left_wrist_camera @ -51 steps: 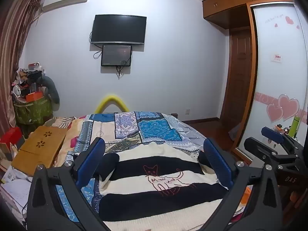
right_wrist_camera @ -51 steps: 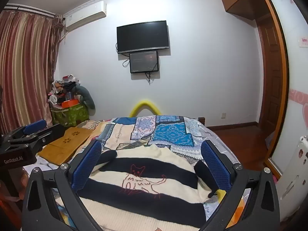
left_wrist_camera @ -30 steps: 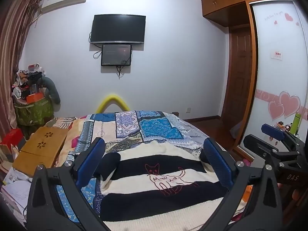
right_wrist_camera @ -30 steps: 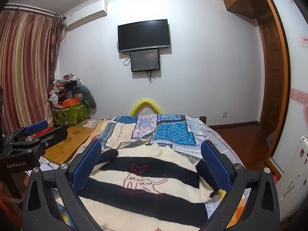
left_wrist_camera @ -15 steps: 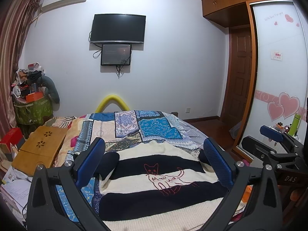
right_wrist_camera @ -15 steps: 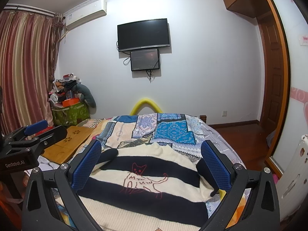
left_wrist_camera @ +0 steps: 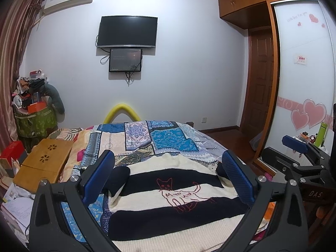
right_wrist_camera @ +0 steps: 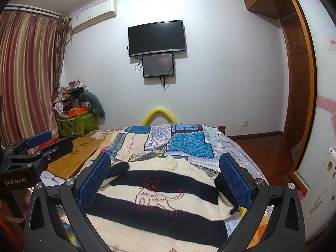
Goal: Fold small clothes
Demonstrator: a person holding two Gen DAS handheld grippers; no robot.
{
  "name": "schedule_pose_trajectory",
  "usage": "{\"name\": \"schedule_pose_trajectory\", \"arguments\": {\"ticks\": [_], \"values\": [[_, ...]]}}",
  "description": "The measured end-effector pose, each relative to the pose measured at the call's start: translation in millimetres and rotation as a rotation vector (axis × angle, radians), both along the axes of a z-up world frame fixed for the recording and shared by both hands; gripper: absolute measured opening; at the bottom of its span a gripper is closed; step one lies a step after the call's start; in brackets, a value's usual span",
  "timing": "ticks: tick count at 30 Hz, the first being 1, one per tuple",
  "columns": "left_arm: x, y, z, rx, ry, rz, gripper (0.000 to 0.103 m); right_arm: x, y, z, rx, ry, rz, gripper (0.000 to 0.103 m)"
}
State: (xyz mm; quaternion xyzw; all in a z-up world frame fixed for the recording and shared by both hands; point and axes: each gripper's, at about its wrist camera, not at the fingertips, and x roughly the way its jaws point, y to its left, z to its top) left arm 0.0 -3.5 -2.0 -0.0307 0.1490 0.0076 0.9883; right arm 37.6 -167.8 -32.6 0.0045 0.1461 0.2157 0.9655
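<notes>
Cream-and-navy knit: the striped sweater (left_wrist_camera: 168, 205) lies spread flat on the bed (left_wrist_camera: 212, 145), front up, a red outline cat (left_wrist_camera: 180, 191) stitched across its middle bands. We take the sweater as our landmark.

Under it, and running on beyond its neckline, a patchwork quilt (left_wrist_camera: 147, 138) in blue, beige and white covers the mattress. Both dark sleeve ends lie out to the sides of the sweater, one at each shoulder.

Left gripper (left_wrist_camera: 168, 174): we hold it above the sweater's near half with the blue-padded fingers (left_wrist_camera: 98, 176) spread wide and nothing between them. No contact with the cloth that we can see.

Right gripper (right_wrist_camera: 166, 178): likewise parted wide and empty, poised over the sweater, pads (right_wrist_camera: 236, 180) framing the cat. In its view the left gripper's body shows off to the sweater's left side; in the left view the right gripper's body shows off to the sweater's right.

Left of the sweater, beside the bed, a wooden lap desk (left_wrist_camera: 44, 161) with flower cut-outs. Past the sweater's collar, at the foot of the bed, a yellow foam arch (left_wrist_camera: 121, 111). On the wall beyond hang a dark television (left_wrist_camera: 128, 31) and a smaller screen (left_wrist_camera: 125, 60) just beneath it. Right of the sweater, a wardrobe door (left_wrist_camera: 304, 84) with pink hearts.
</notes>
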Motion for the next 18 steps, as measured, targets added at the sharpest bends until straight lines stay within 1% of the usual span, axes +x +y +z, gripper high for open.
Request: {"name": "schedule_pose_trajectory", "arguments": {"ticks": [18], "values": [[-1.2,1.2,-1.4,0.001,-0.004,-0.001,0.103,-0.7,0.7,-0.3,-0.001,0.0,0.0,0.103]]}}
